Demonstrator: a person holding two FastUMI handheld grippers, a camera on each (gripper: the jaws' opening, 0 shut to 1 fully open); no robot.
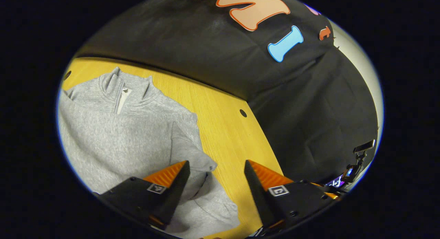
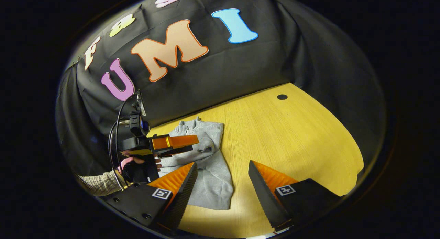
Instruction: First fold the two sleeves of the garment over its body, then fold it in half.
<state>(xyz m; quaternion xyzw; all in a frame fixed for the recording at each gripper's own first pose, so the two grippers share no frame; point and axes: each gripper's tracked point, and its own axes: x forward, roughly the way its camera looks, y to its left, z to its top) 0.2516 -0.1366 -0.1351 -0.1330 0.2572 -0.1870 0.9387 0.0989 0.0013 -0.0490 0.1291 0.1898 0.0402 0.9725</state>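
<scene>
Grey sweatshirt (image 1: 120, 136) lies flat on the yellow wooden table (image 1: 220, 129), collar (image 1: 118, 86) toward the booth's back wall, short zip at the neck partly open. In the right gripper view the garment (image 2: 209, 163) sits toward the table's left side, near the back edge, with bare wood well out to its right. The sleeve (image 1: 202, 184) on that side is already folded in across the body, cuff end bunched near the lower hem; the fold isn't crisp, fabric rumpled there.

Your left gripper (image 1: 216, 170): jaws spread wide, nothing between them. One finger hangs over the folded sleeve, the other over bare table just beside the garment's edge. Can't tell from this angle whether the tips touch the cloth. In the right gripper view you see the same left gripper (image 2: 185, 144) from the side, over the sweatshirt's left part, your hand (image 2: 137, 166) wrapped round its handle, checked sleeve cuff (image 2: 99, 184) behind it, cable looping up off its top.

Your right gripper (image 2: 220, 173): jaws also spread, holding nothing, one finger in front of the garment's lower part, the other over bare wood. Looks apart from the cloth, not gripping it.

Two dark round holes in the tabletop (image 2: 282, 97), both clear of the sweatshirt
</scene>
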